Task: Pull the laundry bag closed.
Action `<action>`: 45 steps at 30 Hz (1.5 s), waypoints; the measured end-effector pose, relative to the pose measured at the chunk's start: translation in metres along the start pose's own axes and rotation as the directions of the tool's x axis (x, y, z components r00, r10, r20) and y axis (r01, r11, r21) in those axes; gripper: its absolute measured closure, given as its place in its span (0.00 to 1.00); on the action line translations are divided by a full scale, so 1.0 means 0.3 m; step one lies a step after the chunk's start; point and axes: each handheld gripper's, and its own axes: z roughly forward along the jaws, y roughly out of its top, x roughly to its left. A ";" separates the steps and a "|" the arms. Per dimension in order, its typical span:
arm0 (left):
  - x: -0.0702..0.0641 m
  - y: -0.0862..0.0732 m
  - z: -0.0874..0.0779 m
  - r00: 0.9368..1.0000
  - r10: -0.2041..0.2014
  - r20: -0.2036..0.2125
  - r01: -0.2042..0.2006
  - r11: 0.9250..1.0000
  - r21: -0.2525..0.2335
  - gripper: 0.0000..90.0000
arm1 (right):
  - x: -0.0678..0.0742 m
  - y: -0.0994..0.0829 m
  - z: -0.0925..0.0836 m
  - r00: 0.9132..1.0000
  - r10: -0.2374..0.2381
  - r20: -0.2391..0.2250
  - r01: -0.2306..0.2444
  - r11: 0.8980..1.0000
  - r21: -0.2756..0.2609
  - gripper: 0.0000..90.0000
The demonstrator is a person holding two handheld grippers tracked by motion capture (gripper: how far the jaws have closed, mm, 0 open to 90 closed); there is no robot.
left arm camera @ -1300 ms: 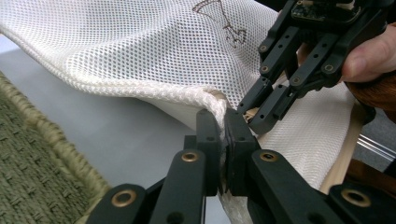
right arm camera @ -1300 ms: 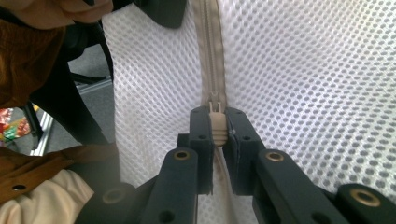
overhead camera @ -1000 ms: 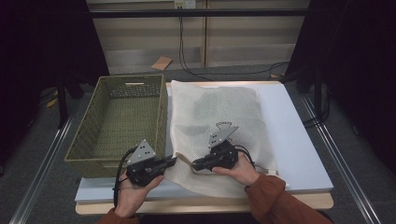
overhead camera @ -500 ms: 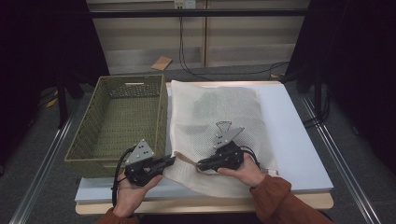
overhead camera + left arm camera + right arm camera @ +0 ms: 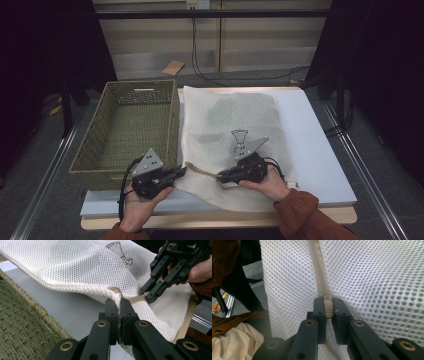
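A white mesh bag (image 5: 235,120) with a beige zipper lies on the white board (image 5: 310,150). My left gripper (image 5: 182,171) is shut on the bag's near left corner, where the mesh bunches between its jaws (image 5: 119,302). My right gripper (image 5: 220,176) sits a short way to the right, pointing left toward it. It is shut on the beige zipper pull (image 5: 328,308), with the zipper tape (image 5: 318,265) running away from its jaws (image 5: 327,301). In the left gripper view the right gripper (image 5: 147,293) bites the beige strip just beyond the pinched corner.
A green woven basket (image 5: 90,145) stands on the left, its wall touching the bag's left edge; its weave (image 5: 20,322) lies close beside the left gripper. Bare board stretches to the right of the bag. Cables trail on the floor at the back.
My right gripper has shifted slightly to the right along the bag's near edge, widening the gap to the left gripper. The left gripper has stayed put.
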 end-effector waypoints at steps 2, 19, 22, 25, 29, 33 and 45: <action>0.001 0.000 -0.002 1.000 -0.002 -0.002 0.002 1.000 -0.001 0.97 | -0.001 -0.004 -0.004 1.000 0.002 0.002 -0.002 1.000 -0.002 0.92; 0.001 0.003 -0.004 1.000 0.000 0.001 0.000 1.000 -0.001 0.97 | -0.001 -0.016 -0.019 1.000 0.000 0.018 0.000 1.000 0.004 0.92; 0.003 0.003 -0.007 1.000 0.002 -0.004 -0.002 1.000 0.001 0.97 | -0.003 -0.023 -0.029 1.000 0.001 0.027 -0.001 1.000 0.007 0.92; 0.003 0.003 -0.005 1.000 0.006 -0.005 -0.006 1.000 0.002 0.97 | -0.006 -0.031 -0.040 0.999 0.007 0.034 -0.007 1.000 0.005 0.92; 0.004 0.005 -0.009 1.000 0.003 -0.005 -0.003 1.000 0.000 0.97 | -0.010 -0.041 -0.049 0.999 0.008 0.045 -0.009 1.000 0.008 0.92; 0.005 0.002 -0.008 1.000 -0.001 -0.005 0.001 1.000 0.000 0.97 | -0.018 -0.055 -0.069 0.999 0.017 0.051 -0.017 1.000 0.000 0.92; 0.009 0.004 -0.014 1.000 0.000 -0.008 0.000 1.000 -0.001 0.97 | -0.028 -0.095 -0.114 0.995 0.039 0.088 -0.039 0.999 -0.002 0.92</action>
